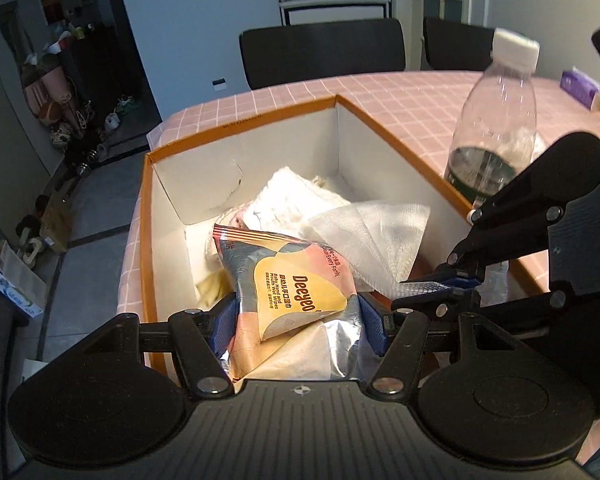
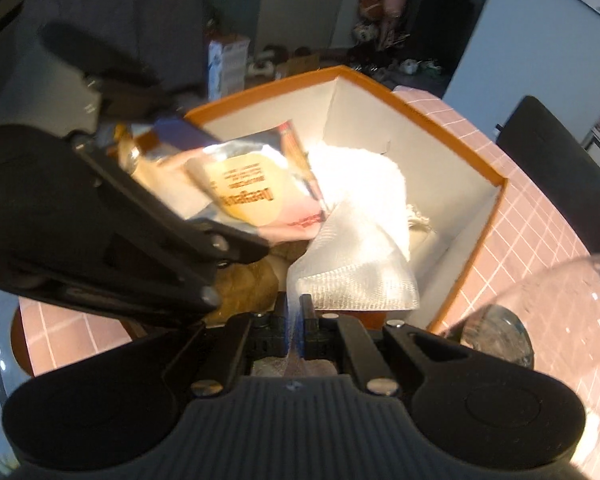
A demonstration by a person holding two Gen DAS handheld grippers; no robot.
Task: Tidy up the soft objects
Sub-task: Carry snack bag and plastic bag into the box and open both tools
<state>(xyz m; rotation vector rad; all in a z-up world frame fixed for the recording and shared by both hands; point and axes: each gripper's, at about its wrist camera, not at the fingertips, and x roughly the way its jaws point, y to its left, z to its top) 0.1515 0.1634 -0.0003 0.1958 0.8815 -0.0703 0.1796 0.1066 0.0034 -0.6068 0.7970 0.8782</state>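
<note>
The left gripper (image 1: 298,314) is clamped across the width of the wet-wipes pack (image 1: 290,292), whose long axis runs forward from the fingers, its far end tipped over the near edge of the orange-rimmed box (image 1: 240,128). The right gripper (image 2: 296,320), jaws pinched nearly together on a corner of the white mesh cloth (image 2: 352,256), sits just beside it (to the pack's right). The pack likely only needs lowering forward.
</note>
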